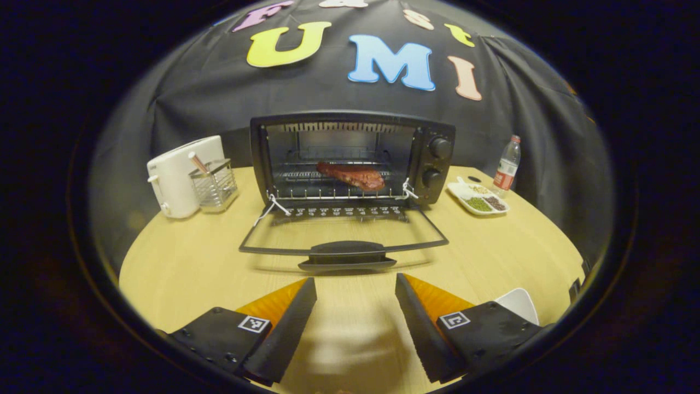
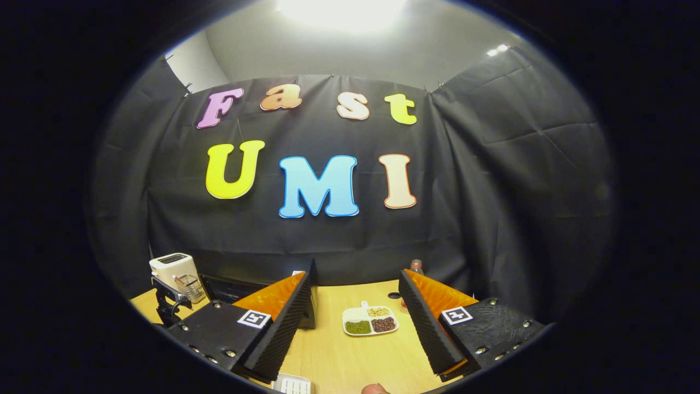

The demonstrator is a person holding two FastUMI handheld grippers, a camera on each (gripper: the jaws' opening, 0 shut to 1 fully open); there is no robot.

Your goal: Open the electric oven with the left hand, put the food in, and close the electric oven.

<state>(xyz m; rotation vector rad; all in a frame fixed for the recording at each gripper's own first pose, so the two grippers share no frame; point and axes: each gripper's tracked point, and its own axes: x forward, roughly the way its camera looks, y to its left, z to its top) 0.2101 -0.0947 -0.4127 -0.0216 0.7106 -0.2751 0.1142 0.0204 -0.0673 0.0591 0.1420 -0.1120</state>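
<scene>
Spread wide apart, the left gripper [image 1: 355, 306] fingers hold nothing and hover above bare wooden table [image 1: 191, 257] at 6 o'clock in the left gripper view. Straight ahead at 12 o'clock stands the black electric oven [image 1: 353, 158], its glass door [image 1: 344, 241] dropped flat toward the camera, with the door handle [image 1: 347, 255] just beyond the fingertips but apart from them. On the wire rack [image 1: 333, 176] inside lies the food, a reddish-brown slab of meat [image 1: 351, 175], a little right of the cavity's middle. Two round knobs [image 1: 439, 148] sit on the oven's right panel. At 10 o'clock a white toaster [image 1: 178, 175] stands with a clear wire-framed holder [image 1: 214, 185] touching or just beside it, a stick-like item leaning inside. At 3 o'clock from the oven rests a white divided dish [image 1: 478, 200] with green, brown and pale contents, and a plastic bottle [image 1: 507, 167] stands just behind it. A white plate edge [image 1: 519, 303] peeks out beside the right-hand finger.

In the right gripper view, the right gripper [image 2: 355, 323] fingers likewise stand spread and empty, raised above the table [image 2: 339, 355], aimed mostly at the booth wall. Between them at 6 o'clock lies the divided dish [image 2: 370, 320]; the bottle's cap [image 2: 416, 266] shows at 5 o'clock, the toaster [image 2: 174, 271] at 8 o'clock, and part of the oven [image 2: 232, 287] behind the left-hand finger.
</scene>
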